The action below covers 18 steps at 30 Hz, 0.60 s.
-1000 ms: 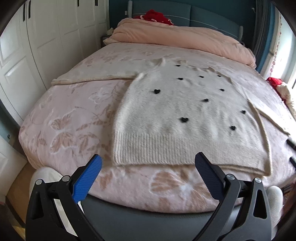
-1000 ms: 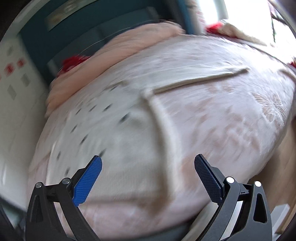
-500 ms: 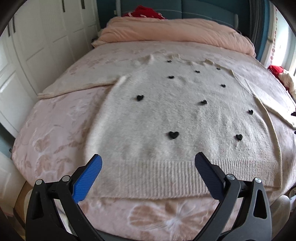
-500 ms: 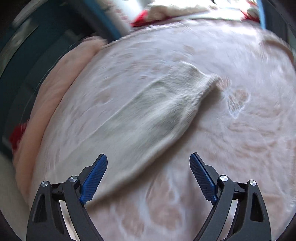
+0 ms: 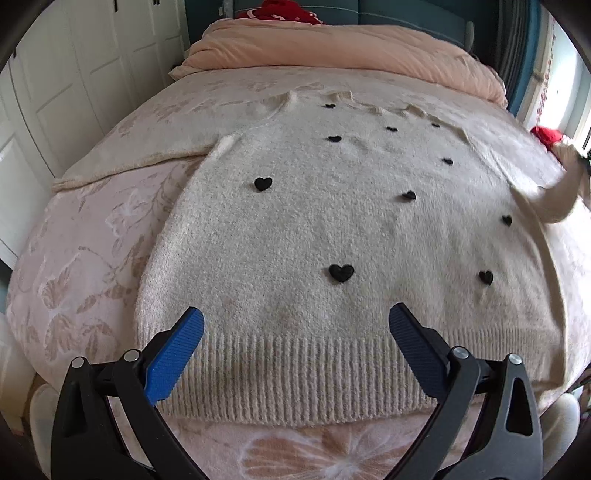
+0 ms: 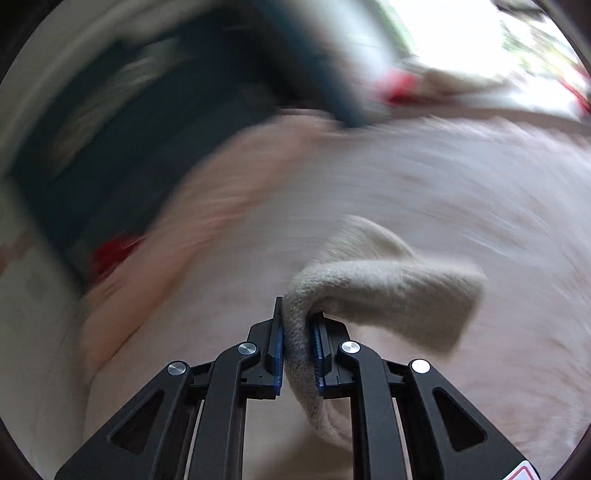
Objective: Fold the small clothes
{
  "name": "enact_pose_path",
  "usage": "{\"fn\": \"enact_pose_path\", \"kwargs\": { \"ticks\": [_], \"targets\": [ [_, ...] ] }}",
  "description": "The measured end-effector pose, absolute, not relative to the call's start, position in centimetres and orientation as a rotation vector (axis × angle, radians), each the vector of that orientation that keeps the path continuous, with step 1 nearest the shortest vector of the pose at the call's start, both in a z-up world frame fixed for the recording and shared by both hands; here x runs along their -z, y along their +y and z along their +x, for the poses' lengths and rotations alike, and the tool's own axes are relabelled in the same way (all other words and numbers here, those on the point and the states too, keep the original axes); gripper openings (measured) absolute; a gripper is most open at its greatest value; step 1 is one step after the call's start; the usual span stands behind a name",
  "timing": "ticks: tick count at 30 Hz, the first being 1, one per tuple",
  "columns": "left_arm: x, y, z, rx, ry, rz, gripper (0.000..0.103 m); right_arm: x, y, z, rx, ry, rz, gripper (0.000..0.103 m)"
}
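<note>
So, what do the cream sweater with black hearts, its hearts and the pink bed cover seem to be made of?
Cream sweater with black hearts: looks like soft fuzzy knit, perhaps wool or acrylic; ribbed hem, matte nap.
Black hearts: seemingly raised knitted or felt appliques; they stand off the surface.
Pink floral bed cover: woven fabric with faint sheen, possibly jacquard.
Sleeve, pinched in the right gripper, shows the same knit.

We're in somebody's bedroom: a big bed (image 5: 92,236) with a pink floral cover, a peach duvet (image 5: 332,48) bunched against a teal headboard (image 5: 406,13), and white wardrobe doors (image 5: 74,81) down the left side.
</note>
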<state>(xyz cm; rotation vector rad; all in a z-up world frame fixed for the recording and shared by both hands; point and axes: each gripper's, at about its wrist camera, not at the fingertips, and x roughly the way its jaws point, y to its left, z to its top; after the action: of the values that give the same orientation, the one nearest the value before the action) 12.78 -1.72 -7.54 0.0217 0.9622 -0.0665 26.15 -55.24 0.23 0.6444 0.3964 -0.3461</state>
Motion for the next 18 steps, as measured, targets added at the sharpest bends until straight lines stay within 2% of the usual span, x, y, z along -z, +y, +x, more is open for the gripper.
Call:
{"fn": "enact_pose_path", "kwargs": {
  "ticks": [4, 6, 7, 9, 10, 13, 18],
  "targets": [
    [6.9, -0.3, 13.5, 0.063, 0.953, -0.058, 0.098, -3.6, -42.0, 31.4, -0.011, 0.446, 0.502, 0.019],
    [6.3, 0.4, 14.2, 0.066, 0.947, -0.105, 0.098, -2.1, -34.9, 33.8, -0.159, 0.536, 0.422, 0.027],
    [6.0, 0.7, 14.7, 0.073, 0.944, -0.130, 0.098, -1.1, -32.2, 34.6, -0.197, 0.579, 0.370, 0.035],
    [5.6, 1.4, 16.0, 0.089, 0.947, -0.174, 0.098, 1.5, -27.8, 34.5, -0.227, 0.641, 0.276, 0.035],
    [5.4, 1.9, 17.2, 0.105, 0.952, -0.214, 0.098, 2.3, -27.0, 33.8, -0.231, 0.647, 0.263, 0.035],
    [5.0, 2.9, 21.5, 0.176, 0.957, -0.354, 0.098, 4.9, -27.3, 29.9, -0.196, 0.669, 0.325, 0.044],
    [6.6, 2.7, 30.7, 0.192, 0.947, -0.498, 0.098, 9.3, -34.5, 26.2, -0.012, 0.771, 0.500, 0.046]
  ]
}}
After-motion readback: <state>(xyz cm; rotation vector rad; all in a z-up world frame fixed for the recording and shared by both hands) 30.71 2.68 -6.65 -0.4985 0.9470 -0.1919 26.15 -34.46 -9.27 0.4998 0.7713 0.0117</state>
